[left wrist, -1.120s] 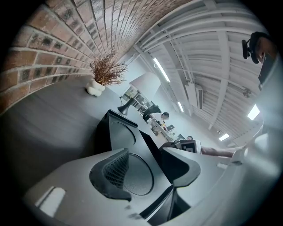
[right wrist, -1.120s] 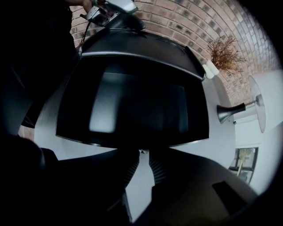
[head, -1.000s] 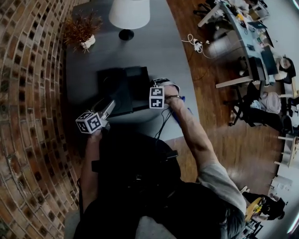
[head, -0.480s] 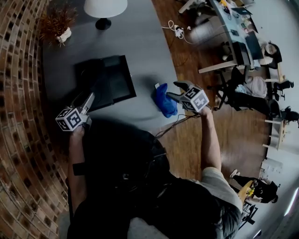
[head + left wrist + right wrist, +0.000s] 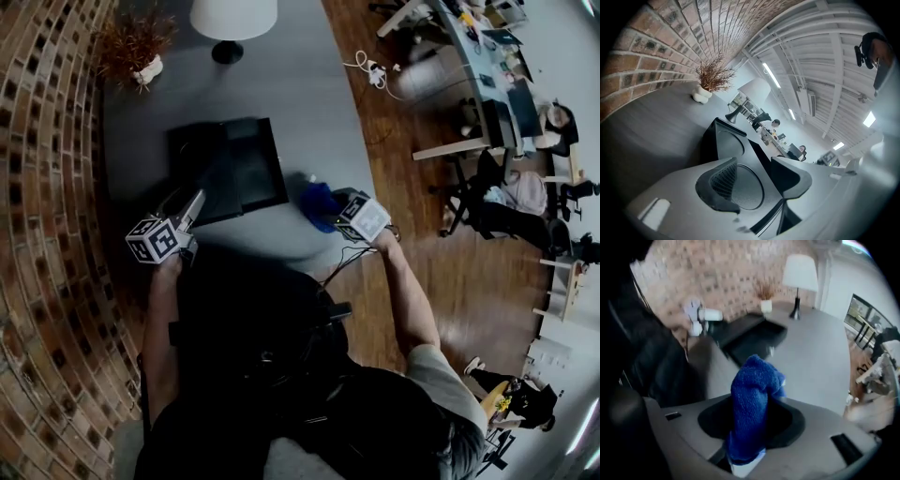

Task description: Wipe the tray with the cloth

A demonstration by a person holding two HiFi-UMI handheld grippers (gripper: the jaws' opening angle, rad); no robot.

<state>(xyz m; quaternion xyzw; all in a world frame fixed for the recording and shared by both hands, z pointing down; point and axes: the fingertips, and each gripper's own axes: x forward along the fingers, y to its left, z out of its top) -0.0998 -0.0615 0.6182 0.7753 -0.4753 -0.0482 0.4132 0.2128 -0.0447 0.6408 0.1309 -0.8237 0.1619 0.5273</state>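
A black tray [image 5: 246, 164] lies on the grey table, and it also shows in the left gripper view [image 5: 726, 140] and the right gripper view [image 5: 754, 341]. My left gripper [image 5: 195, 202] sits at the tray's near left corner. Its jaws are closing with the tray's rim between them [image 5: 757, 180]. A blue cloth [image 5: 319, 204] is to the right of the tray, near the table's edge. My right gripper [image 5: 336, 208] has the cloth [image 5: 752, 399] bunched up between its closing jaws. The cloth hides the inside of those jaws.
A white lamp [image 5: 232, 21] and a dried plant in a white vase [image 5: 141, 52] stand at the table's far end. A brick wall [image 5: 47, 187] runs along the left. The table's curved edge [image 5: 361, 159] drops to a wooden floor with cables, desks and chairs.
The right gripper left the tray's right side, swung out to the blue cloth on the table and now has it, a little nearer the tray. The left gripper stayed at the tray's corner.
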